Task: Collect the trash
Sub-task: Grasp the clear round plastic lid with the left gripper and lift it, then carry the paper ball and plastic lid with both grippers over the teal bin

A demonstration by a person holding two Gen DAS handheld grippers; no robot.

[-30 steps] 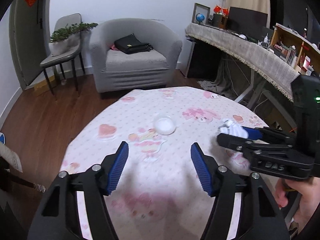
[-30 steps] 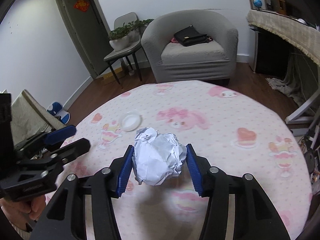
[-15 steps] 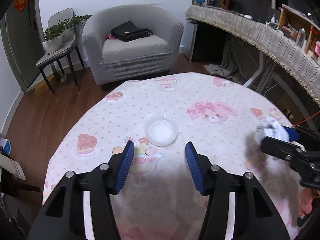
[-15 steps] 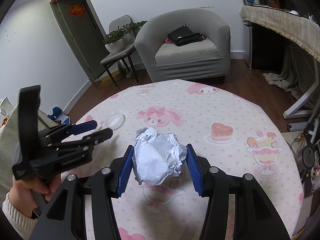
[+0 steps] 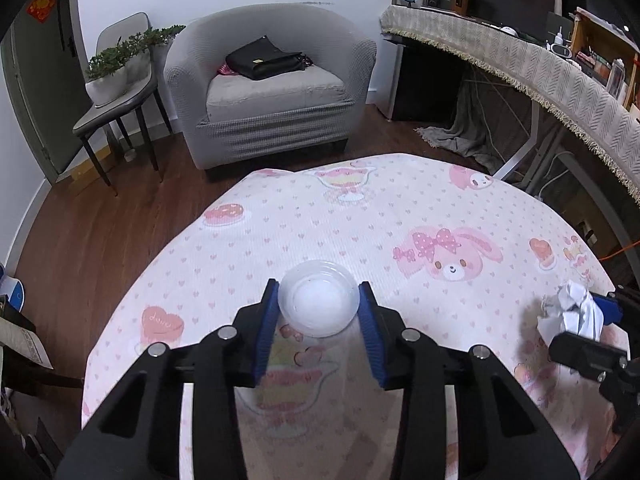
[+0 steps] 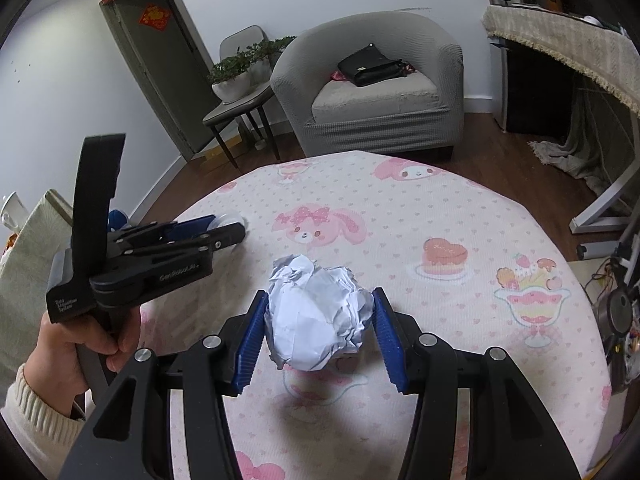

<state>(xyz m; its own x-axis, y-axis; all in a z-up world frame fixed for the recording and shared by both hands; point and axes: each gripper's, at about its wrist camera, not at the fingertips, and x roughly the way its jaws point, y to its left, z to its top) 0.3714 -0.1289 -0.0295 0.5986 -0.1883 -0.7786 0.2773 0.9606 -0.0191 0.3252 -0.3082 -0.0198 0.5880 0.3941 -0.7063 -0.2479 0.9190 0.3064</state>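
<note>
A clear round plastic lid (image 5: 318, 298) lies on the pink patterned tablecloth (image 5: 400, 208). My left gripper (image 5: 318, 312) has its blue pads on both sides of the lid, touching its rim. My right gripper (image 6: 318, 320) is shut on a crumpled white paper ball (image 6: 316, 316) and holds it above the cloth. The paper ball also shows at the right edge of the left wrist view (image 5: 572, 312). The left gripper shows in the right wrist view (image 6: 216, 228), held by a hand, with the lid (image 6: 232, 220) between its tips.
A grey armchair (image 5: 272, 92) with a black bag (image 5: 260, 62) stands beyond the table. A chair with a potted plant (image 5: 116, 76) is at the left. A cloth-covered desk (image 5: 520, 60) runs along the right. The table's far edge drops to wooden floor.
My left gripper moved forward to the lid and closed from wide open onto its rim. My right gripper kept the paper ball and lifted back toward the right.
</note>
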